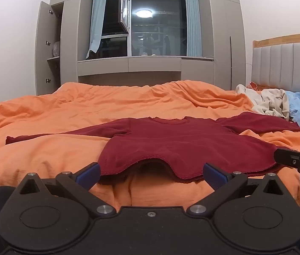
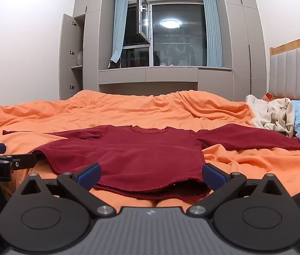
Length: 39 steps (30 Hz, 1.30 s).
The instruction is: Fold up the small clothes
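A dark red long-sleeved top [image 1: 177, 142] lies spread flat on the orange bed cover [image 1: 65, 114], collar away from me, both sleeves stretched out to the sides. My left gripper [image 1: 151, 173] is open at the hem's left part, fingers straddling the hem edge. My right gripper [image 2: 151, 174] is open at the hem's right part of the same top [image 2: 133, 150]. The right gripper also shows at the right edge of the left wrist view [image 1: 298, 159], and the left gripper at the left edge of the right wrist view [image 2: 5, 159]. Neither holds cloth.
A heap of cream and light blue clothes [image 2: 281, 116] lies at the far right of the bed by the padded headboard [image 2: 294, 72]. Grey wardrobes [image 2: 71, 55] with an open door and a window [image 2: 171, 36] stand beyond the bed.
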Motion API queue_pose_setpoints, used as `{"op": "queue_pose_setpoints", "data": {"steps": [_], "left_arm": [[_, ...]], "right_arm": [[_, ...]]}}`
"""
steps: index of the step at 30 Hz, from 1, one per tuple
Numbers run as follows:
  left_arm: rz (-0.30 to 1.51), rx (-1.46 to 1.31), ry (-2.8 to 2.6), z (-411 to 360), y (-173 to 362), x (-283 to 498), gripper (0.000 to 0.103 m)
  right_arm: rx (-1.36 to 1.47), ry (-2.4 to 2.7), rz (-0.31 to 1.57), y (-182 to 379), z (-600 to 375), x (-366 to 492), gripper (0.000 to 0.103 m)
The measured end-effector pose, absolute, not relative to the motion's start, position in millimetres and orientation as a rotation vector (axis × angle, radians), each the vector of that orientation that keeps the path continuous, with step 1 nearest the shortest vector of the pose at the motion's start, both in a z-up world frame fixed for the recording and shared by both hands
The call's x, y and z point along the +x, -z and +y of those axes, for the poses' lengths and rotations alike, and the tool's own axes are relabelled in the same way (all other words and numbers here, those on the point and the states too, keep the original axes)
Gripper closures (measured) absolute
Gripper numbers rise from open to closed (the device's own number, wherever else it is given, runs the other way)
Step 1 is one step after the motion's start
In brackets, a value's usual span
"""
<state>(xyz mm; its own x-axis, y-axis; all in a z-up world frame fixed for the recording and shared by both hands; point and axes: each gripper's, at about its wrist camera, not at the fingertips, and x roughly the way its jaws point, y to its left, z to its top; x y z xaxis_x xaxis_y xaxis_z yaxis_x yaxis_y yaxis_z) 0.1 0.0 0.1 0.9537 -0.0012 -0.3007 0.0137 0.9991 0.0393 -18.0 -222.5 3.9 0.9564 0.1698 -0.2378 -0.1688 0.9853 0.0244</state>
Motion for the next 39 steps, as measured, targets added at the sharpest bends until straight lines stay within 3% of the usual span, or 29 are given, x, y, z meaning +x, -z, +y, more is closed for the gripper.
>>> {"op": "queue_pose_setpoints", "data": {"steps": [39], "left_arm": [[0.303, 0.037, 0.007, 0.2, -0.1, 0.0, 0.001]], "right_arm": [[0.008, -0.171, 0.251, -4.7, -222.1, -18.4, 0.0]]}}
